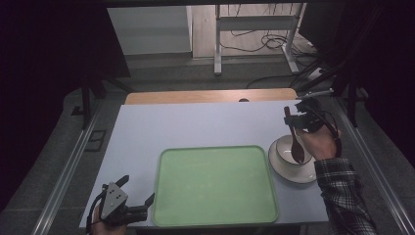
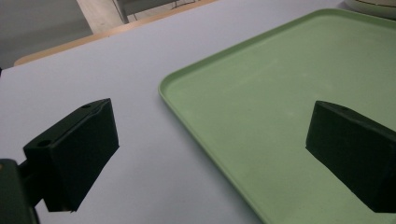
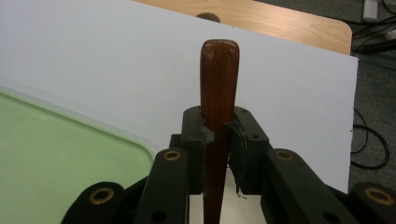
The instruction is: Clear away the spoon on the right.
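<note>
The right gripper (image 1: pixel 292 119) pinches a dark wooden spoon (image 1: pixel 295 142) by its handle, the fingers (image 3: pixel 198 140) pressed on both sides of the shaft just below the rounded handle end. In the high view the spoon's long axis runs from the handle end at the far side to the bowl end at the near side, and this bowl end is over the white bowl (image 1: pixel 288 147) that stands on a white plate (image 1: pixel 293 174), just right of the green tray (image 1: pixel 215 186) on the worktop (image 1: pixel 195 127). The left gripper (image 1: pixel 138 196) is at the near left corner of the tray, its fingers (image 2: pixel 74 154) spread wide with nothing between them.
</note>
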Demonstrator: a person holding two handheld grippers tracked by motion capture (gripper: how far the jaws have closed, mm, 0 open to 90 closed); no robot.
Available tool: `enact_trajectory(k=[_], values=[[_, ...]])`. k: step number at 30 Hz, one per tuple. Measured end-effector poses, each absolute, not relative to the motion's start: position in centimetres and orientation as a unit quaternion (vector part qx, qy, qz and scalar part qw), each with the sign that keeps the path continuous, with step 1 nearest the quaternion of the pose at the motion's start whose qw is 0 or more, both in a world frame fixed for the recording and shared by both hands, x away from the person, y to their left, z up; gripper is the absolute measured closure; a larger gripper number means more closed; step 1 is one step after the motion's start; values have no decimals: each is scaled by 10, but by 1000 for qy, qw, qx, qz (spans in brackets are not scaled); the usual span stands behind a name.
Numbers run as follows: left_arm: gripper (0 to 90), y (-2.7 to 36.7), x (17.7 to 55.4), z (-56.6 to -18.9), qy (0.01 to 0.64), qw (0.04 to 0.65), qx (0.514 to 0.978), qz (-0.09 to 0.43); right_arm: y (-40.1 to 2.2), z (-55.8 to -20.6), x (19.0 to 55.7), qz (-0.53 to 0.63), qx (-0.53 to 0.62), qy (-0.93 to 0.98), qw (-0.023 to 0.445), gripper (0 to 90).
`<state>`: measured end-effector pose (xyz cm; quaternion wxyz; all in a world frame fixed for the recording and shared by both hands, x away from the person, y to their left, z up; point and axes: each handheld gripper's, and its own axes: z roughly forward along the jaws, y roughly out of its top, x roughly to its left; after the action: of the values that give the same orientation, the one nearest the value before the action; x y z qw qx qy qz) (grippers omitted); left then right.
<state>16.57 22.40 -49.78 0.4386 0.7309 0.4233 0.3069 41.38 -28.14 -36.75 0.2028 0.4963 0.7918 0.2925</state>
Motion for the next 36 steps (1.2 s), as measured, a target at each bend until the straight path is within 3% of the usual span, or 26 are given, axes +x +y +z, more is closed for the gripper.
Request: enact_trajectory(k=[14, 36], values=[[22, 222, 166, -498, 423, 434, 734, 306, -274, -340, 402, 296, 486, 803, 179, 771], [22, 221, 166, -498, 423, 436, 735, 301, -237, -358, 384, 279, 472, 830, 97, 771]])
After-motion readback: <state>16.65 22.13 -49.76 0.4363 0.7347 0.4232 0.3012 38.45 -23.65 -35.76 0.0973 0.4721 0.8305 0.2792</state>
